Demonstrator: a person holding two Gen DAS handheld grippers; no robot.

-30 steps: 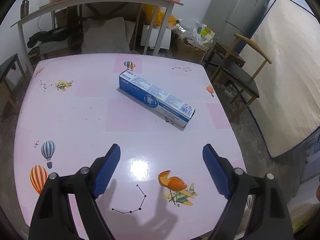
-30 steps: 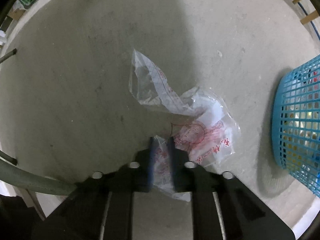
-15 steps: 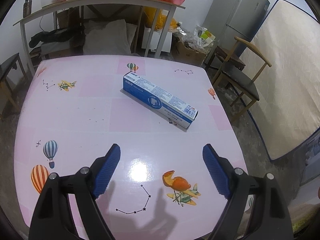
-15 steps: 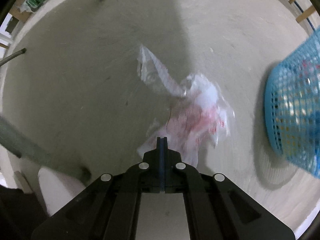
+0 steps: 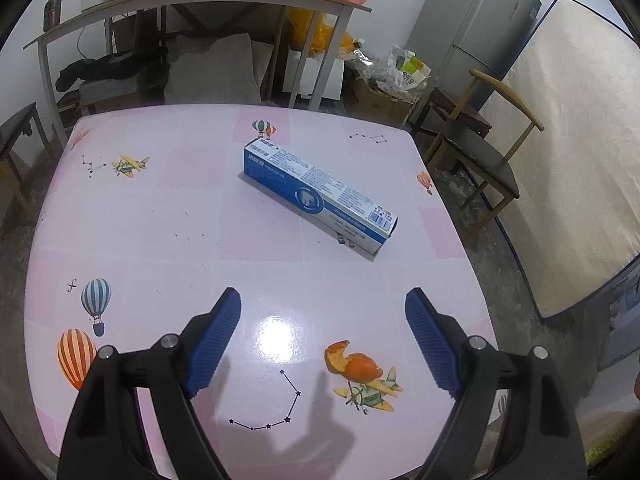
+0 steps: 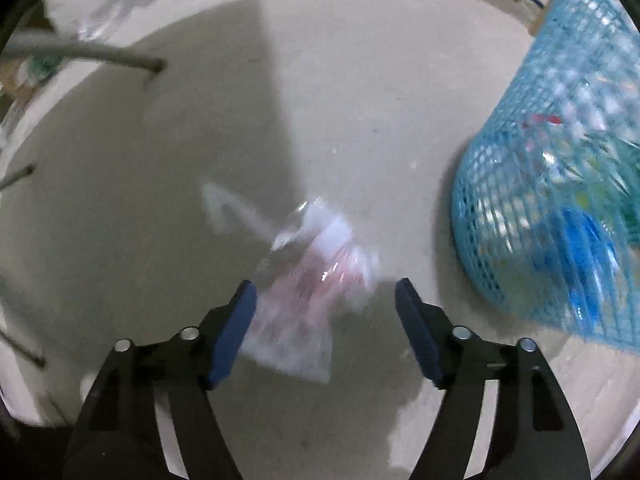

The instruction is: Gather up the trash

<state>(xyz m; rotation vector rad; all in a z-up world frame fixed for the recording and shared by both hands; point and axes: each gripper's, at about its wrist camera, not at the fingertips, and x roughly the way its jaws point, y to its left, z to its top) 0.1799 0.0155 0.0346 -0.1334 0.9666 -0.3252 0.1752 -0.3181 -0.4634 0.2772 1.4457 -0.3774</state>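
1. The right gripper points down at the floor, its fingers having just spread; a blurred plastic bag shows between them, unpinched, near a blue basket.
2. The left gripper hovers over the pink surface, fingers spread and empty; a box and peel lie ahead.
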